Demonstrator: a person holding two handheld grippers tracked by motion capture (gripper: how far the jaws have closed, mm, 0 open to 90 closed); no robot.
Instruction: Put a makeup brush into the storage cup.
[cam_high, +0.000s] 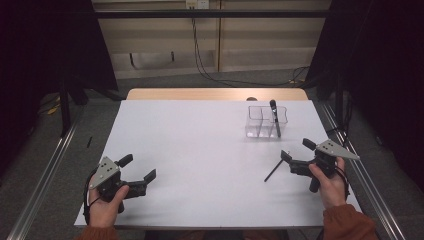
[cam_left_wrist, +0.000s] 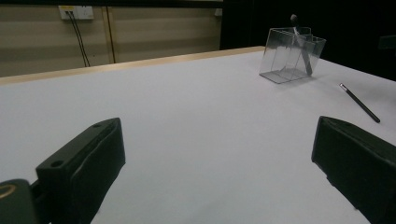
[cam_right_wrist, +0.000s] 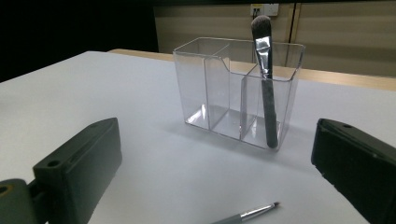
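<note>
A clear acrylic organizer (cam_high: 260, 127) with several compartments stands at the table's far right. A large makeup brush (cam_high: 274, 116) leans upright in its right compartment, bristles up. A thin dark brush (cam_high: 273, 171) lies flat on the white table. My right gripper (cam_high: 297, 150) is open, just right of the thin brush, and its jaws frame the organizer (cam_right_wrist: 219, 88) and large brush (cam_right_wrist: 266, 84). The thin brush's tip (cam_right_wrist: 254, 213) lies low between them. My left gripper (cam_high: 138, 168) is open at the near left and holds nothing. It faces the organizer (cam_left_wrist: 285, 58) and thin brush (cam_left_wrist: 359, 102).
The white table (cam_high: 200, 150) has a wooden strip along its far edge. Metal rails run down both sides of it. Cables hang on the back wall. Dark curtains stand at left and right.
</note>
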